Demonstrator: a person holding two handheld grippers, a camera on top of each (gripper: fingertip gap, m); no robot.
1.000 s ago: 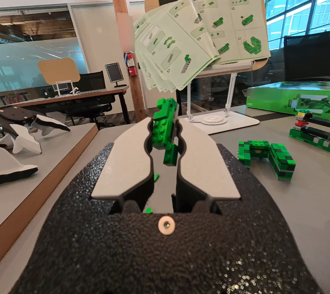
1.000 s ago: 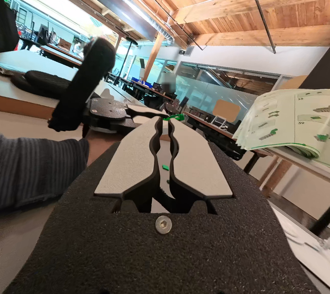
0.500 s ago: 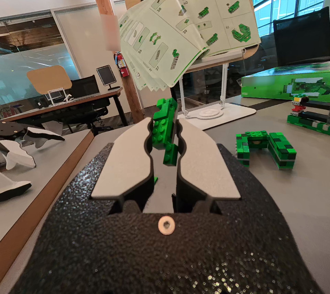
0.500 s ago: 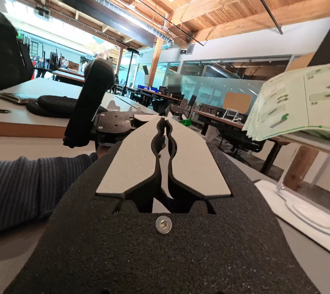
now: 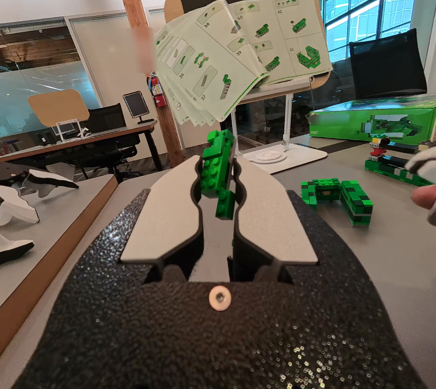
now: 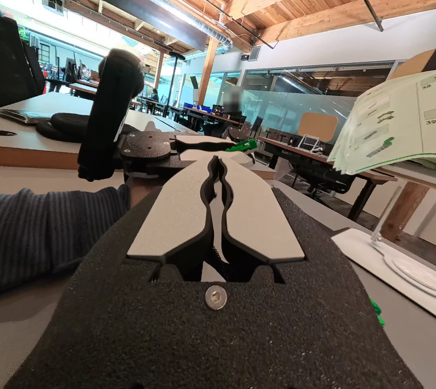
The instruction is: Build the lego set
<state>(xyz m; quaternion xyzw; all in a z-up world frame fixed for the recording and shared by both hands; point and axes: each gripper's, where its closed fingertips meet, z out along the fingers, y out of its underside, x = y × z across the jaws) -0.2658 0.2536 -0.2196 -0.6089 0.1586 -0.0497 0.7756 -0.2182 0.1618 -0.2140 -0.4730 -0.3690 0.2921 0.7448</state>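
In the left wrist view, the left claw (image 5: 218,179) is clamped on a green brick sub-assembly (image 5: 217,172), holding it upright and clear of the grey bench (image 5: 389,259), with its studded face turned to the left; this looks like a presenting grip, keeping the piece steady and off the surface so another part can be pressed on. Behind it the instruction booklet (image 5: 236,56) sits open on a white stand (image 5: 283,156), raised and tilted so the pages face the builder. A U-shaped green build (image 5: 337,198) rests on the bench to the right, well apart from the claw, and farther back a long green and black base with a small red figure (image 5: 391,160) stands in front of the green set box (image 5: 377,120); these seem parked out of the working space. A fingertip (image 5: 424,198) shows at the right edge. In the right wrist view, the right claw (image 6: 217,163) has its fingers pressed together at the tips, and nothing can be seen between them, though whether a very thin part is pinched there I cannot tell. It points toward the left claw (image 6: 236,148), which lies sideways ahead with the green sub-assembly (image 6: 243,145) jutting from it, suggesting the two are lining up for a join. A ribbed dark sleeve (image 6: 59,224) runs along the left, and the booklet (image 6: 389,127) overhangs at the right.
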